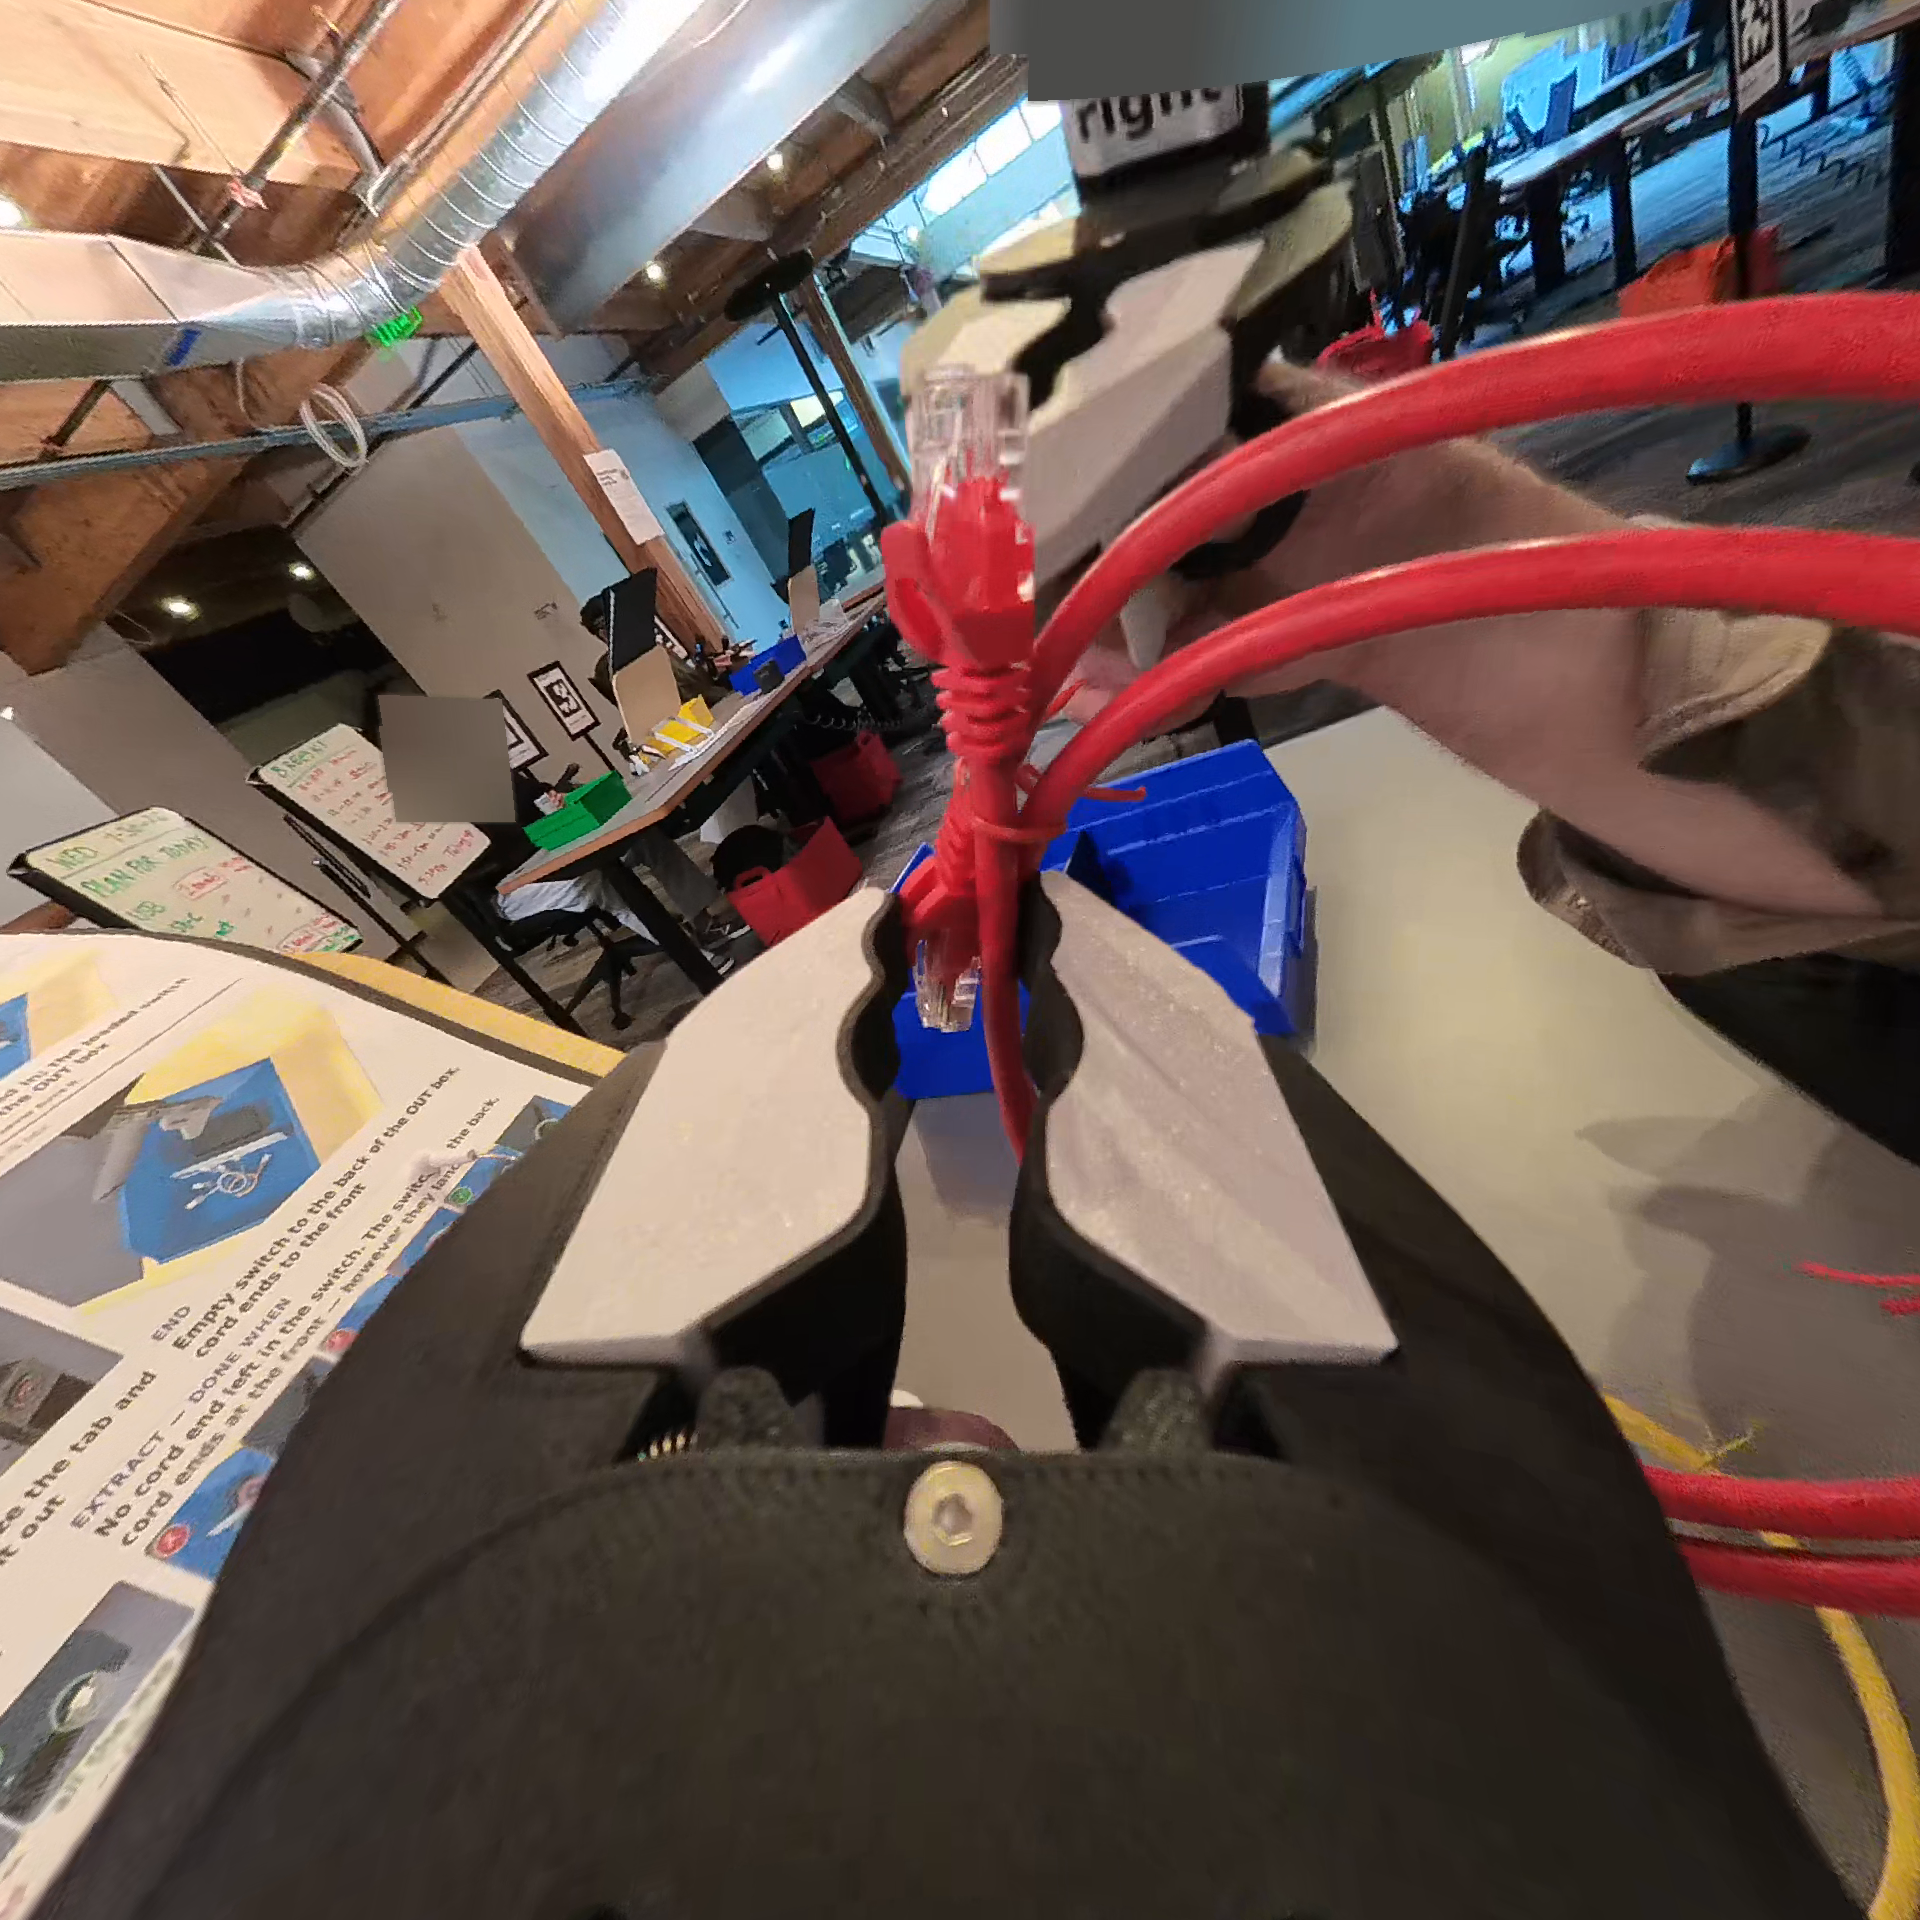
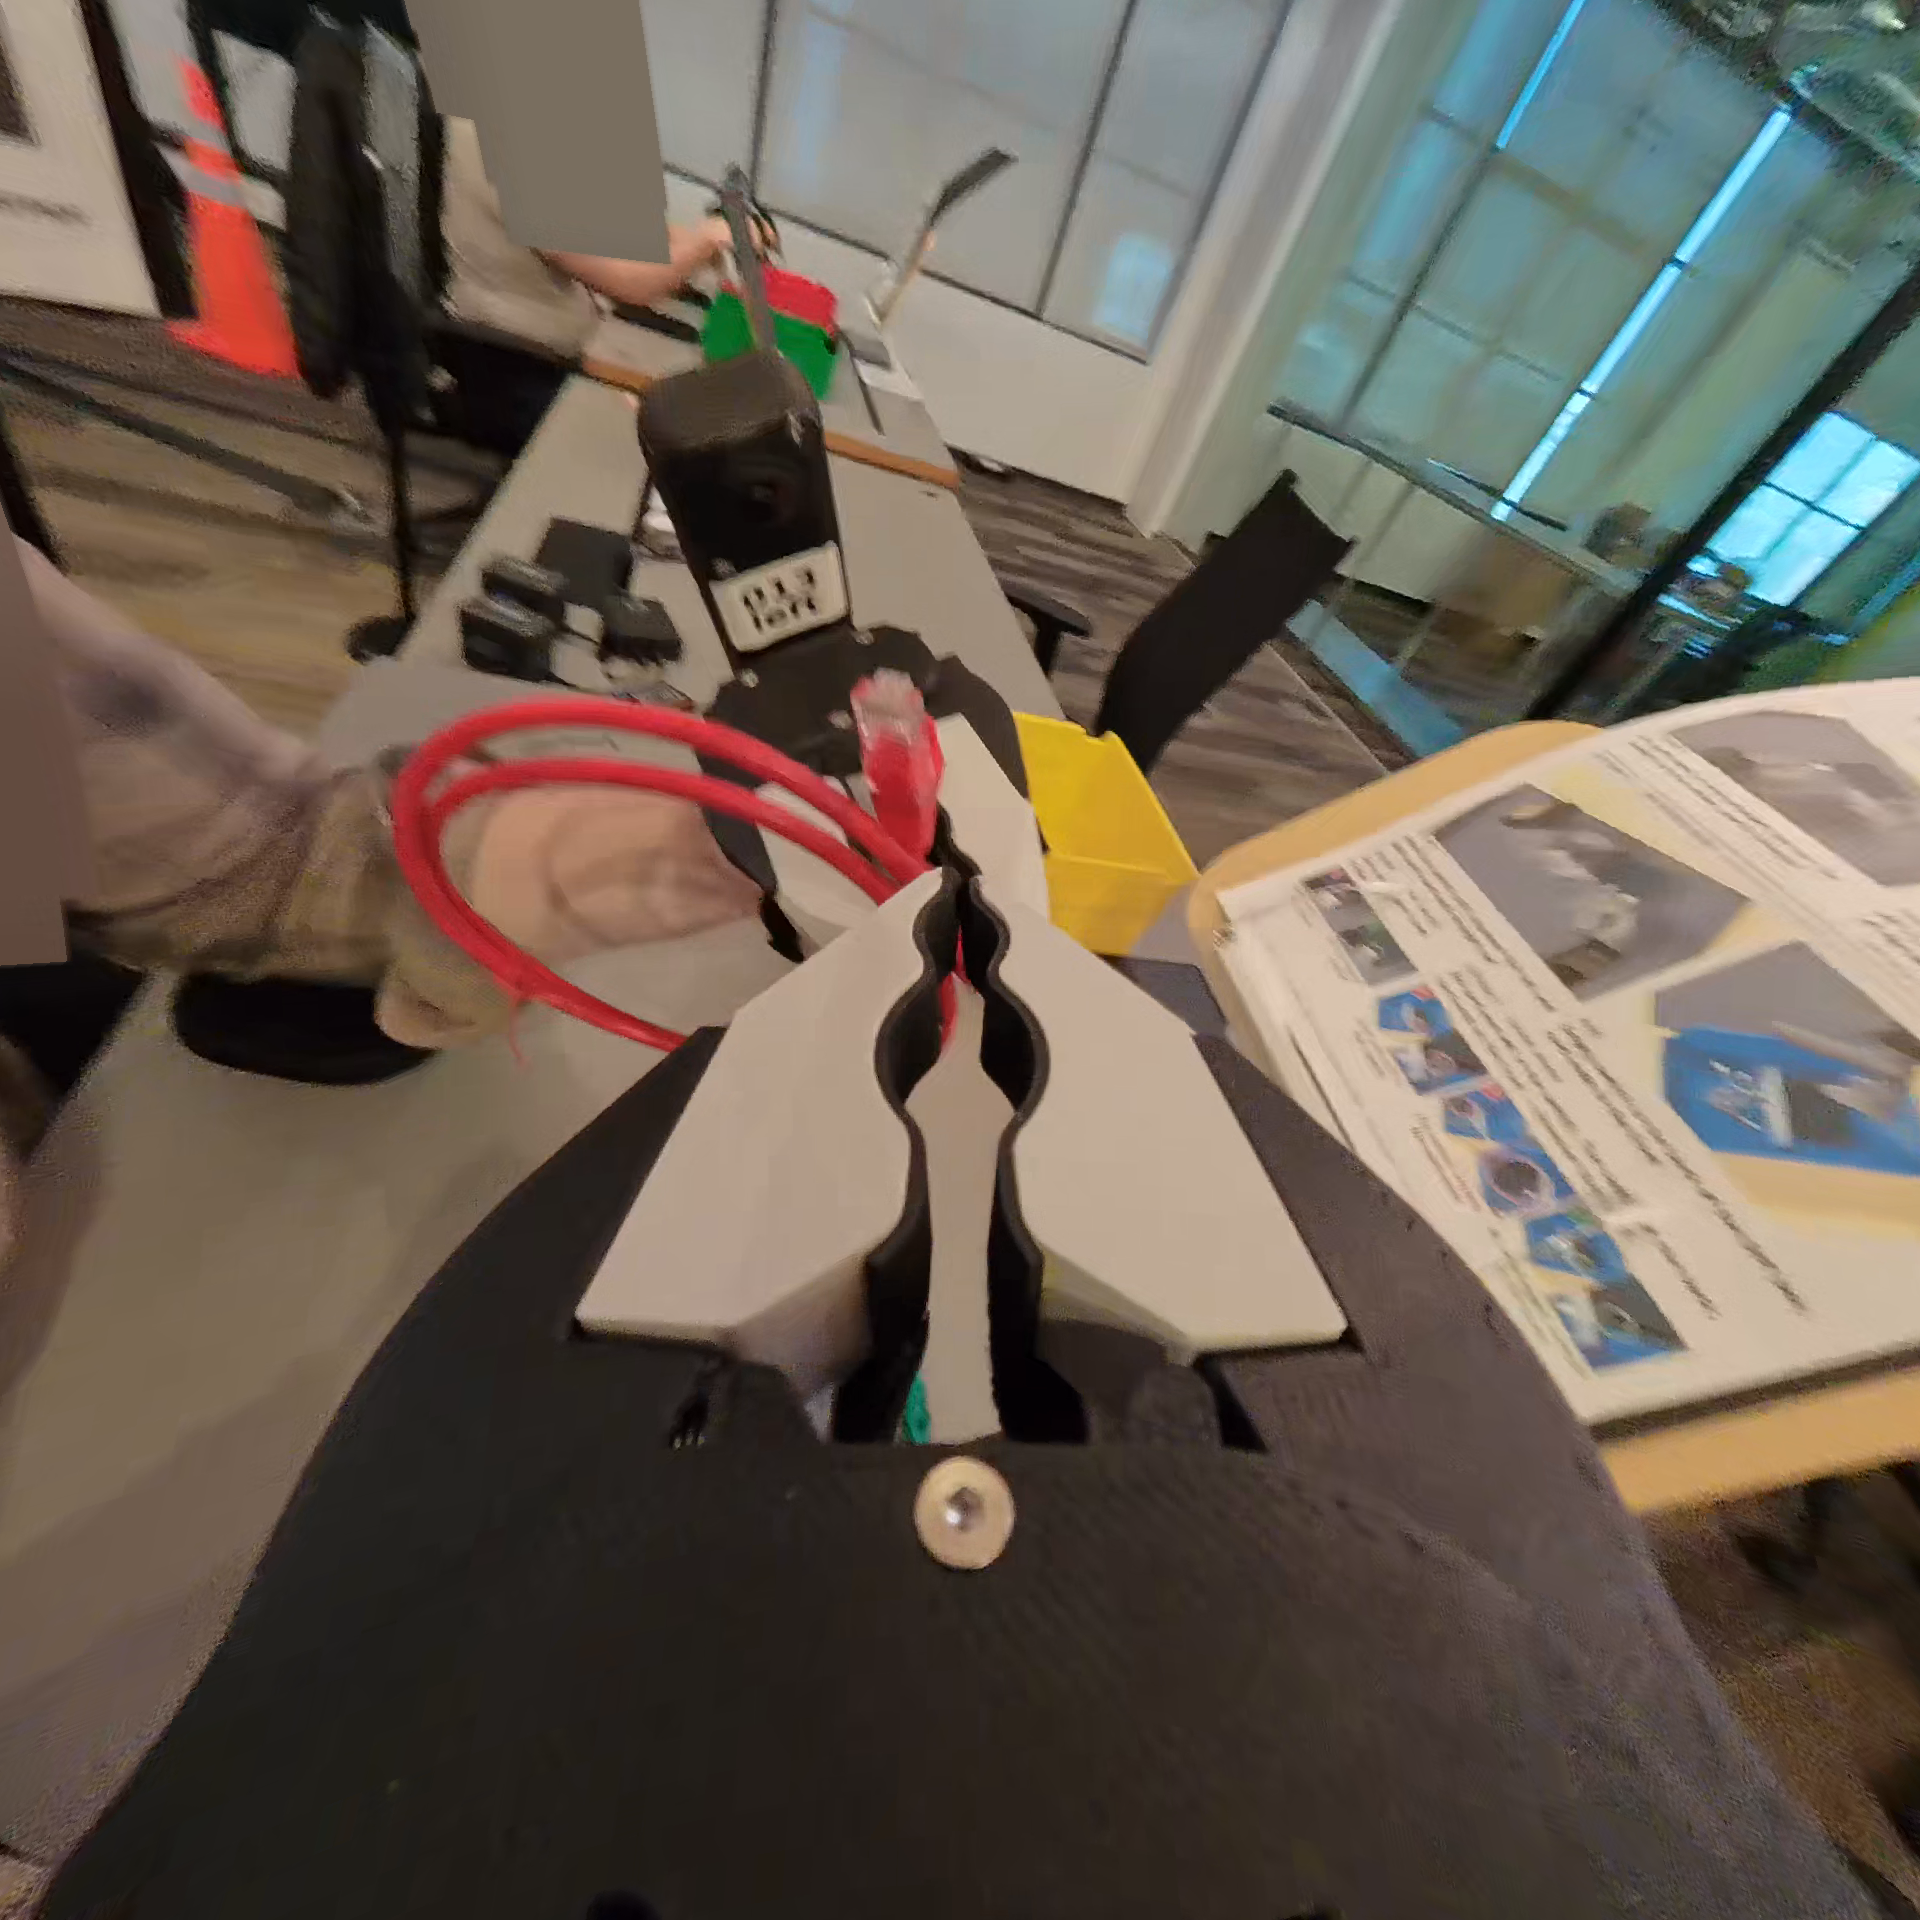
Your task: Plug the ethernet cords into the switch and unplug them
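Coiled red ethernet cord (image 1: 987, 717), bound by a thin red twist tie: light, springy, clear plastic plugs fragile; best taken behind a plug boot. Bundle axis upright, one plug up, one down, above the blue plastic bin (image 1: 1195, 894). Left hand-held gripper (image 1: 961, 935) clenched on cord; right hand-held gripper (image 2: 958, 894) likewise.

Open-plan workshop office.
Exposed ductwork (image 1: 436, 208), timber beams, rows of benches (image 1: 727, 748), whiteboards (image 1: 364, 810), parts bins (image 1: 1195, 883), glass partitions (image 2: 1039, 156).
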